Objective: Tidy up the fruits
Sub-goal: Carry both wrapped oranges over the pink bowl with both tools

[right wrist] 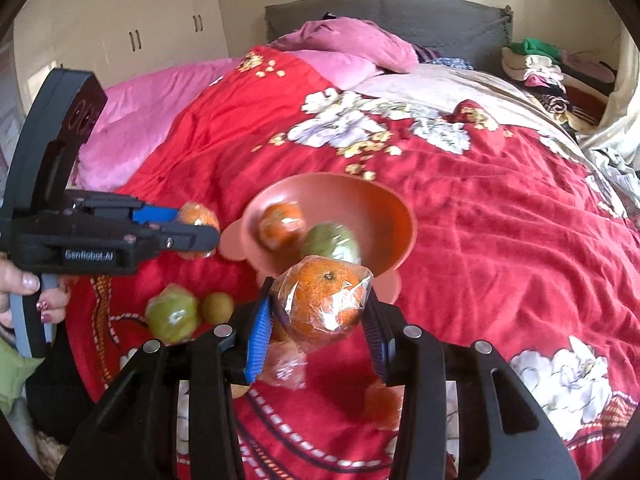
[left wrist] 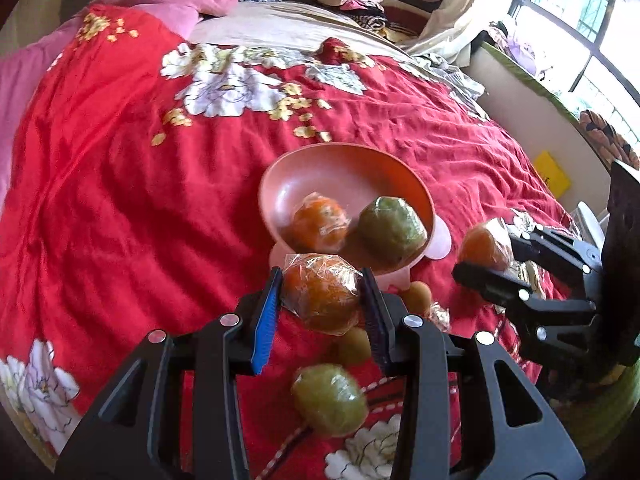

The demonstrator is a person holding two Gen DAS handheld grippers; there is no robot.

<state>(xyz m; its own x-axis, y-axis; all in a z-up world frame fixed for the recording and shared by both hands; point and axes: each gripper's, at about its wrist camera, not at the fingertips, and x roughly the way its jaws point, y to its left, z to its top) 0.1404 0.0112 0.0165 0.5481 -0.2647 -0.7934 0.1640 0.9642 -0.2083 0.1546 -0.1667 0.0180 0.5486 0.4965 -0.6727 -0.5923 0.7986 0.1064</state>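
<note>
My left gripper (left wrist: 320, 276) is shut on an orange in clear plastic wrap (left wrist: 320, 300), held above the red bedspread just in front of the pink bowl (left wrist: 280, 176). A wrapped orange (left wrist: 318, 222) and a wrapped green fruit (left wrist: 390, 230) lie in the bowl. My right gripper (right wrist: 320, 288) is shut on a second wrapped orange (right wrist: 326, 304), also close to the bowl (right wrist: 360, 184). Each gripper shows in the other's view: the right gripper (left wrist: 484, 254) and the left gripper (right wrist: 198, 226), both with fruit between the pads.
Loose on the bedspread below the grippers lie a wrapped green fruit (left wrist: 330, 398), small brown fruits (left wrist: 416, 296), and more wrapped oranges (right wrist: 286, 364). A hand (right wrist: 24, 280) holds the left gripper's handle. Pink bedding (right wrist: 352, 44) and piled clothes (right wrist: 536, 64) lie at the head of the bed.
</note>
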